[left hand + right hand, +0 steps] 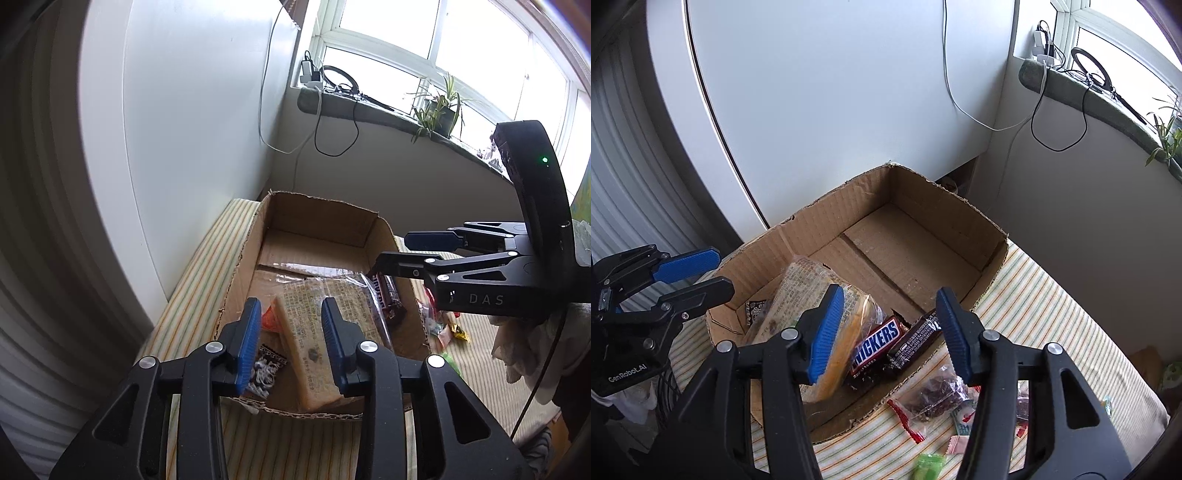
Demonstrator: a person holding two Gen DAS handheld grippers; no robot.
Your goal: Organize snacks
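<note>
An open cardboard box (317, 218) (923, 192) sits on a striped cloth. Inside lie a long yellow cracker packet (306, 332) (798, 291), a Snickers bar (875, 343), a dark chocolate bar (919, 339) and a small black-and-white packet (266, 369). My left gripper (291, 343) hovers open over the box's near end. The cracker packet shows in the gap, and the pads stand clear of it. My right gripper (890, 325) is open above the Snickers and the dark bar, holding nothing. Each gripper also shows from the side in the other view: the right (395, 251), the left (713, 271).
Loose snacks lie on the striped cloth (1052, 314) beside the box: a clear bag of dark bits (934, 398), a green candy (929, 465) and a pink packet (956, 443). A white wall stands behind the box. A windowsill holds a plant (439, 107) and cables.
</note>
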